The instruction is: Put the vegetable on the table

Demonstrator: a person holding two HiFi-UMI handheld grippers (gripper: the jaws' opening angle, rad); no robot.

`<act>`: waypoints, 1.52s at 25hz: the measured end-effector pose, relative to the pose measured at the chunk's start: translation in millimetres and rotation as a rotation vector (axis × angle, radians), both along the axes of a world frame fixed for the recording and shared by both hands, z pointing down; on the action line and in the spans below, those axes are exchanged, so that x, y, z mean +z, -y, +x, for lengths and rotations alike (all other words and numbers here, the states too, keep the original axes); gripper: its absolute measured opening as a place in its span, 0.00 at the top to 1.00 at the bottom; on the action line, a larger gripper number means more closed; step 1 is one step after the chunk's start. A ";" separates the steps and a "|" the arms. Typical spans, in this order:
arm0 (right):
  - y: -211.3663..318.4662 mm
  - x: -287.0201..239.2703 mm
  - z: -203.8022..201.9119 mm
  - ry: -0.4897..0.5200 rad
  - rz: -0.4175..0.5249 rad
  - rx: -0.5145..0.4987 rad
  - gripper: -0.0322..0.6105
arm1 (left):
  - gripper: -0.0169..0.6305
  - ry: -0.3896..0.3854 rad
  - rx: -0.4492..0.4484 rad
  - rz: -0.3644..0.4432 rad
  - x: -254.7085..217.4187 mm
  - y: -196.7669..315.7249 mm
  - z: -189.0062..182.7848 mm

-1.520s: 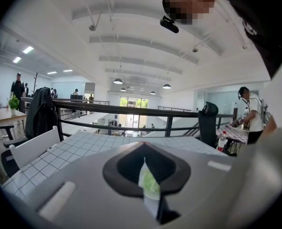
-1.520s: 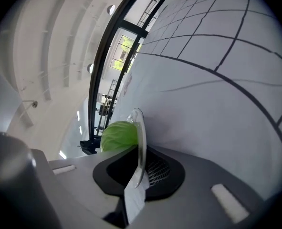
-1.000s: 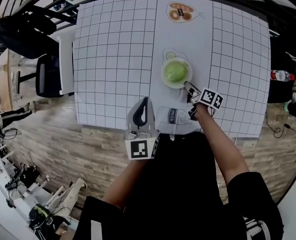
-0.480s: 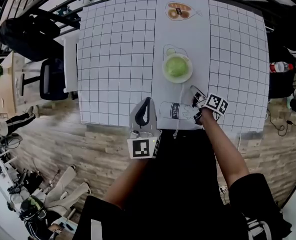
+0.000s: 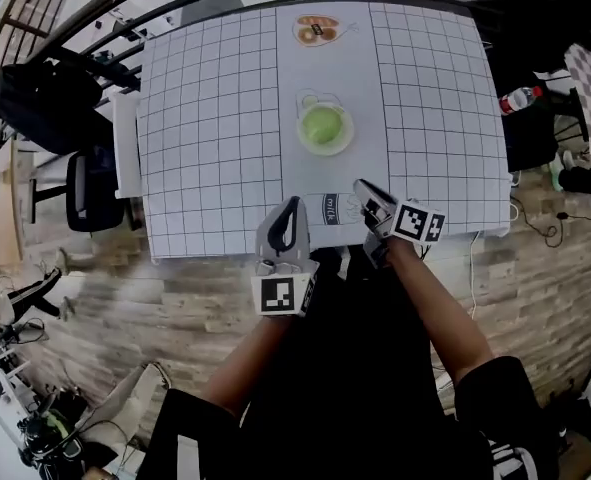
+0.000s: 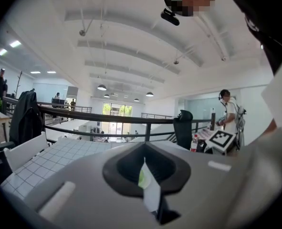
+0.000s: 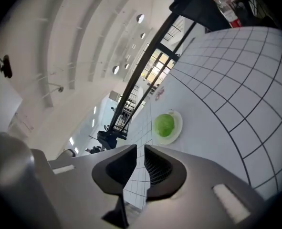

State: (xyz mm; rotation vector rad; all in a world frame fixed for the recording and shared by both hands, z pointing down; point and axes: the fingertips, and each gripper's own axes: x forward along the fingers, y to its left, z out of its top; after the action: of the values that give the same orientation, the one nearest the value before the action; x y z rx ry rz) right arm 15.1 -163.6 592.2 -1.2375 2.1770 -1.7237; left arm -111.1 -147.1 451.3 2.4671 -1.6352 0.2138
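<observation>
- Right gripper view: right gripper point(image 7: 140, 149) jaws slightly apart, a narrow gap running all the way down, nothing between them; grid squares of the table point(image 7: 236, 80) show through the gap.
- Left gripper view: left gripper point(image 6: 143, 162) jaws together at the tips, holding nothing; only a thin pale sliver shows lower down.
- Head view: both grippers sit over the near edge of the table, the left one pointing straight away from the person, the right one angled toward the far left.
- Vegetable point(image 7: 164, 125): round, pale-to-mid green, leafy-looking ball like a small cabbage or lettuce head; surface detail too small to tell.
- It lies on a white plate point(image 7: 178, 123), roughly centred, not on the bare table.
- It looks near-round in both views, so no clear long axis or pointing direction can be told.
- The plate stands on the plain white middle strip of the table, between the two gridded areas, beyond the right gripper and well apart from both grippers.
- A printed "milk" picture point(image 5: 332, 208) lies between the grippers; a printed food picture point(image 5: 317, 30) is at the far edge.
</observation>
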 end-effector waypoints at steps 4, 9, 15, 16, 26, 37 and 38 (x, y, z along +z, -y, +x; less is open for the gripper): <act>-39.2 -32.1 5.1 -0.108 0.091 -0.007 0.91 | 0.96 -0.015 0.055 0.007 -1.0 -30.5 14.7; -74.9 -65.4 15.8 -0.254 0.250 -0.049 0.95 | 0.96 -0.032 0.089 -0.025 -5.3 -59.4 40.5; -114.0 -134.2 42.2 -0.373 0.420 -0.092 0.95 | 0.96 -0.056 0.047 -0.040 -15.0 -93.3 80.1; -121.3 -143.7 46.2 -0.412 0.459 -0.107 0.95 | 0.96 -0.063 0.039 -0.033 -18.7 -99.0 86.9; -167.3 -188.3 91.2 -0.602 0.711 -0.090 0.95 | 0.96 -0.110 0.029 0.093 -59.4 -148.5 156.0; -190.3 -207.9 111.0 -0.666 0.810 -0.056 0.95 | 0.96 -0.083 0.035 0.175 -83.2 -178.1 182.3; -191.9 -208.2 111.9 -0.669 0.816 -0.057 0.95 | 0.96 -0.081 0.032 0.184 -83.2 -180.0 182.9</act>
State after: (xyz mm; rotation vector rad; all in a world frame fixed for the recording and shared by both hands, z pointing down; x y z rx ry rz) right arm 126.9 28.4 384.0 -1.5906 2.7928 -0.2652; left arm 71.8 32.9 368.2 2.5978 -1.6509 -0.0340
